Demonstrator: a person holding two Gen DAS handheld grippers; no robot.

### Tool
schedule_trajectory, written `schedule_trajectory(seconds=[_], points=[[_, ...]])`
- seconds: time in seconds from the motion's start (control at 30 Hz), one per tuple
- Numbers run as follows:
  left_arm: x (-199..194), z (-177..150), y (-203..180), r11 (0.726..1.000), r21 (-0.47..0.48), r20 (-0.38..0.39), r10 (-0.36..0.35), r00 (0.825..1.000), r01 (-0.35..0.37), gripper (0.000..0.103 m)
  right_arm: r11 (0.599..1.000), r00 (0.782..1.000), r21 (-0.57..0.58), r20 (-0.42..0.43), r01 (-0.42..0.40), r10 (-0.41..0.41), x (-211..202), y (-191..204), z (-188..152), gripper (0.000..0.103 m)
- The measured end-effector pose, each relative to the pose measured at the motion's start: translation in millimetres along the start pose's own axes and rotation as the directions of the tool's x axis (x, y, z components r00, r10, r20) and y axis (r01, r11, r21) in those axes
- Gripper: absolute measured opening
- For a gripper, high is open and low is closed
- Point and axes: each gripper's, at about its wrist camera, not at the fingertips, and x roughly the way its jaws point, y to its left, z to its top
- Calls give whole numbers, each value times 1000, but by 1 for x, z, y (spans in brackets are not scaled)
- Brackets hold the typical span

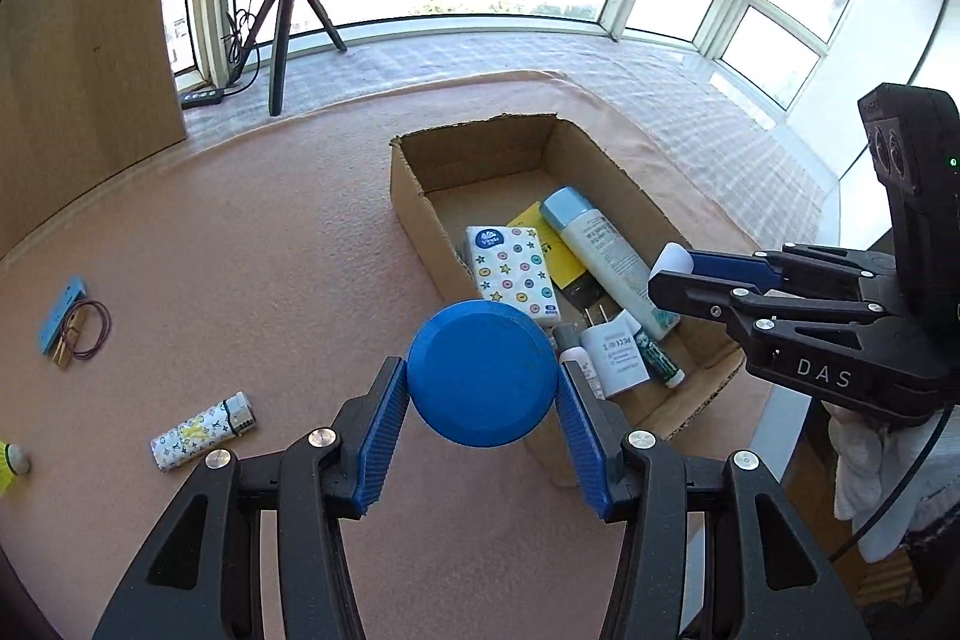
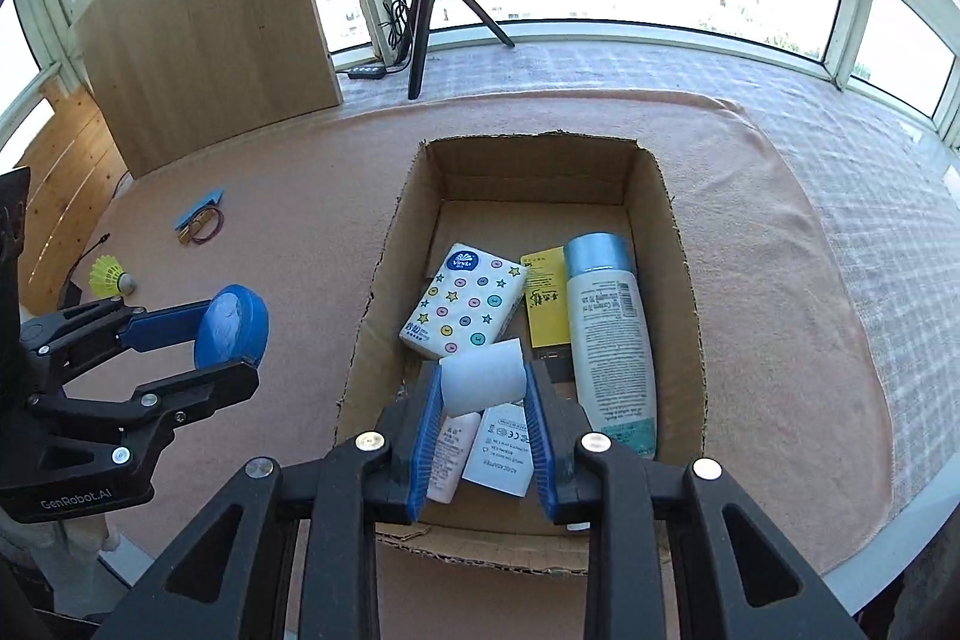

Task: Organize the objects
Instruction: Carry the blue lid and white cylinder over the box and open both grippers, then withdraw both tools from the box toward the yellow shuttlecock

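My left gripper [image 1: 483, 391] is shut on a round blue lid [image 1: 483, 370], held above the near left corner of the open cardboard box [image 1: 414, 202]. In the right wrist view the same lid [image 2: 231, 325] shows side-on at the left, outside the box. My right gripper [image 2: 483, 379] is shut on a small white block [image 2: 483, 379] and hangs over the near end of the cardboard box [image 2: 681, 268]. Inside lie a patterned tissue pack [image 2: 462, 307], a white bottle with a pale blue cap [image 2: 609, 340], a yellow card [image 2: 546, 304], a white adapter [image 2: 501, 451] and a small tube [image 2: 450, 454].
On the pink cloth left of the box lie a patterned lighter [image 1: 201, 430], a blue card with rubber bands [image 1: 72, 322] and a yellow shuttlecock [image 2: 111, 275]. A ring light on a tripod [image 2: 423, 34] and a wooden board [image 2: 204, 40] stand at the back by the windows.
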Motion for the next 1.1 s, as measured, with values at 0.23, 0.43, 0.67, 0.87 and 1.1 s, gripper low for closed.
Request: schedule_trajectory(seconds=[0.23,0.43,0.67,0.87,1.1], points=[[24,9,-36,998,60,-34,-30,999,32,54,999,1000,32,-8,8,-8,0,-24,-3,25],[30,12,-47,995,89,-43,-43,998,47,64,997,1000,74,4,13,-13,-2,-40,-4,41],[20,14,-39,996,82,-24,-27,999,29,68,997,1000,80,13,10,-11,-3,-40,2,50],[11,11,-31,996,83,-11,-9,1000,10,68,998,1000,60,16,-8,7,-3,-27,4,50],[3,2,2,999,42,-20,34,999,-33,68,996,999,76,24,-50,48,-6,-13,7,50]])
